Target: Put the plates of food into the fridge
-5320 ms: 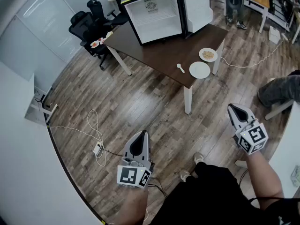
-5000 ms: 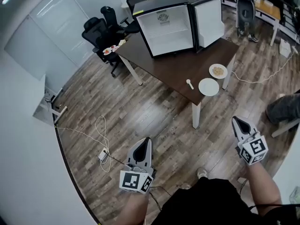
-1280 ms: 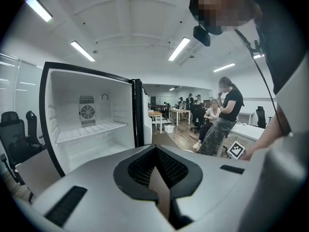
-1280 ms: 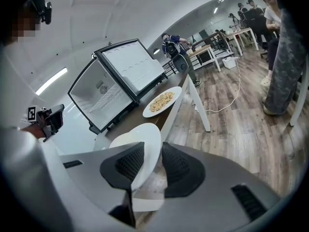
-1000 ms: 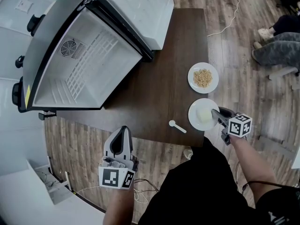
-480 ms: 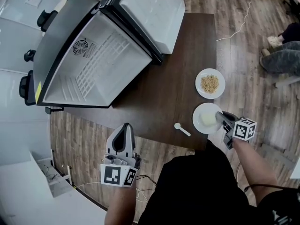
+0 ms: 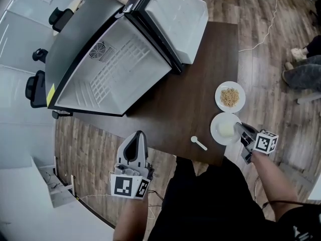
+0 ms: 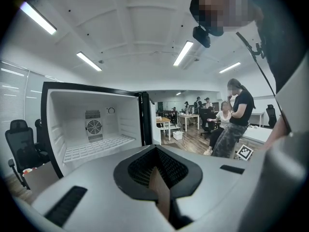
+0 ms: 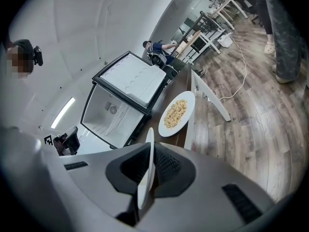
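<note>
right gripper (image 7: 239, 129) jaws have just been closing; i now have the near plate (image 7: 219, 128) pinched by its rim at the table's (image 7: 200, 84) near right corner. left gripper (image 7: 135, 140) closed, empty. fridge (image 7: 115, 69), far left, is next.

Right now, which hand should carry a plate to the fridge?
Right. The right gripper has just closed its jaws on the near plate, at its rim. The left gripper is shut, empty, and well away from that plate.
</note>
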